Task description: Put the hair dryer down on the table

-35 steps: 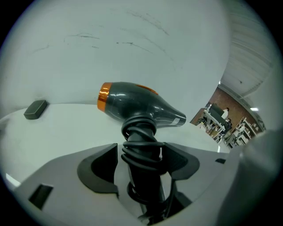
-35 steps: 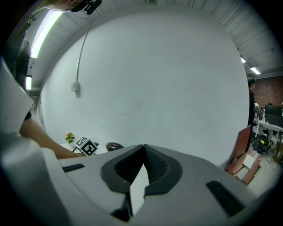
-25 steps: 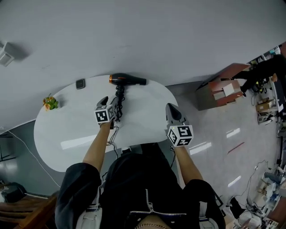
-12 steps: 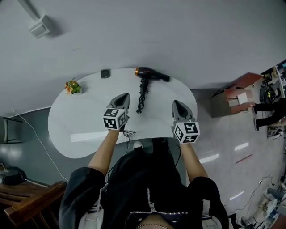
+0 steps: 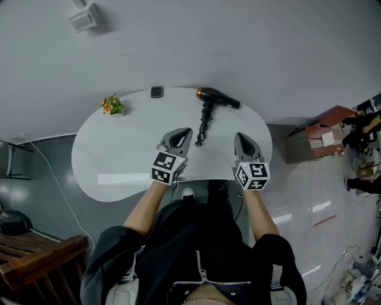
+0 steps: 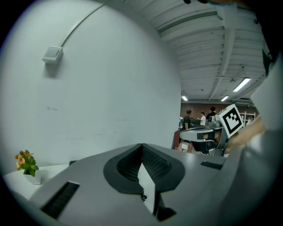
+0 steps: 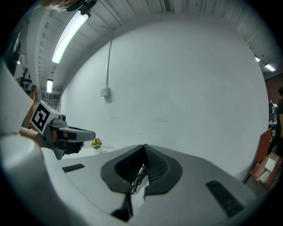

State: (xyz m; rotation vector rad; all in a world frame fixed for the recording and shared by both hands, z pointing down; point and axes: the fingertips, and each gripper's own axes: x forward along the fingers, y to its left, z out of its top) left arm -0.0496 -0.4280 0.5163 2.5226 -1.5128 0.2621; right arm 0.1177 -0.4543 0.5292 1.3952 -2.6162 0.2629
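1. Left gripper [image 6: 142, 145]: closing the last of the way, tips already touching in its own view, ribbed pads face to face. Holds nothing.
2. Right gripper [image 7: 143, 145]: pressed together tip to tip as well, empty. Shows only a glimpse of the coiled cord [image 7: 137, 178] through the slot below the tips, lying well beyond.
3. In the head view, left gripper [image 5: 185, 130] and right gripper [image 5: 240, 136] side by side but apart, over the near half of the white table [image 5: 113, 167]. Both pointing toward the wall, each with its marker cube at the hand end.
4. Hair dryer [image 5: 217, 99]: black, with an orange ring at its left end. Lies flat on the table at the far edge, clear of both grippers.
5. Cord [image 5: 203, 125]: runs from the dryer toward the near edge. Passes between the two grippers, nearer the left one's tips, touching neither.
6. Further left along the far edge: a small dark flat object [image 5: 156, 92], then a little potted plant [image 5: 112, 106]. Plant also visible from the left gripper view [image 6: 26, 163] and the right gripper view [image 7: 96, 143].
7. Beyond the table: a plain pale wall with a wall box [image 5: 83, 16] high up. Off to the right, cardboard boxes [image 5: 324, 138] on a glossy floor.
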